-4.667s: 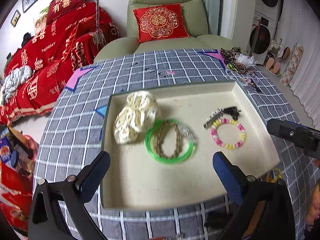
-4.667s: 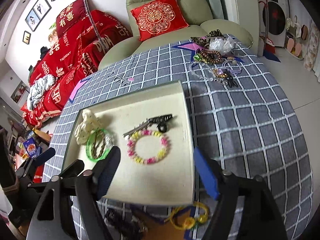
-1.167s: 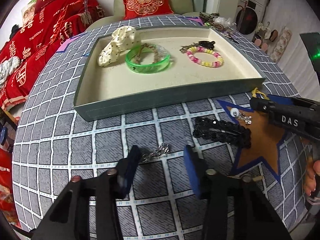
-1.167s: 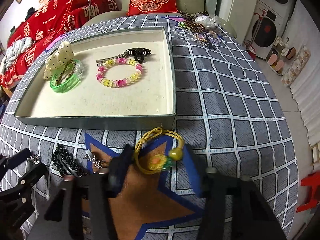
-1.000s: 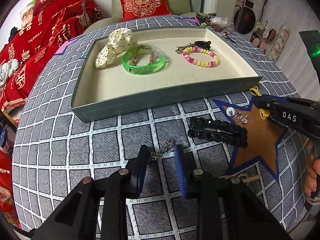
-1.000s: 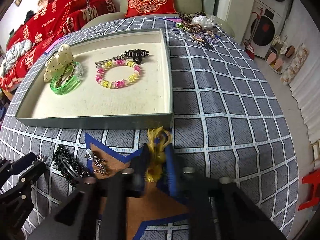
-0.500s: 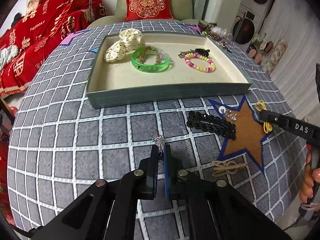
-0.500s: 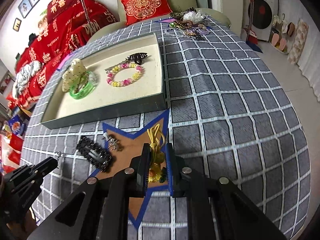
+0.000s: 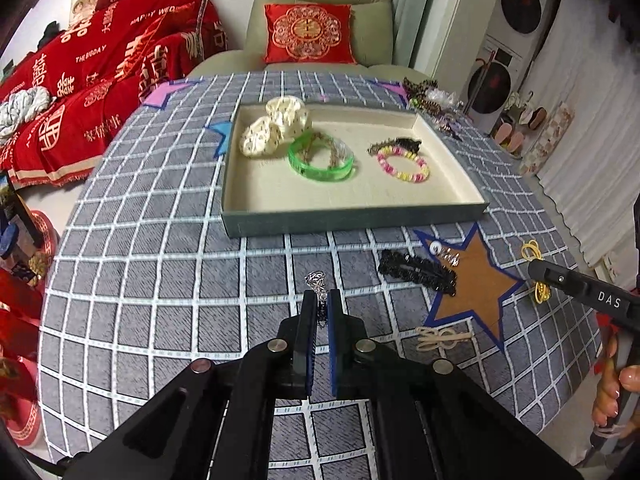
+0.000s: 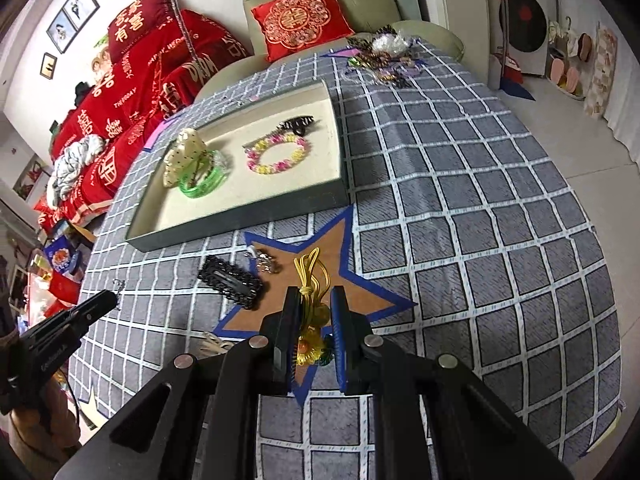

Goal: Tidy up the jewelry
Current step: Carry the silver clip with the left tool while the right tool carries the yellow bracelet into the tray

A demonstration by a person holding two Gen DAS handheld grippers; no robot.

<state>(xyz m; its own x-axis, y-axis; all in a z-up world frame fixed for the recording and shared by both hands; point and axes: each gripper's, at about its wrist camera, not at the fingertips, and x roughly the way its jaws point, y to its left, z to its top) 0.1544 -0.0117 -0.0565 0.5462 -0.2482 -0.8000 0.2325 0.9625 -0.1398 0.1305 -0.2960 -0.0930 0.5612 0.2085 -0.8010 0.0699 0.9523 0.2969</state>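
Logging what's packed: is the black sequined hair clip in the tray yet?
Out. The black hair clip lies on the checked cloth, in front of the tray.

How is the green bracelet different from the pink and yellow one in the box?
The green bracelet is one smooth, see-through plastic band; the pink and yellow bracelet is a string of small separate beads. The green bracelet has a brown braided piece lying inside its ring and touches the cream spotted scrunchie; the pink and yellow bracelet has nothing inside and lies beside a black hair clip. Both are round rings lying flat in the tray.
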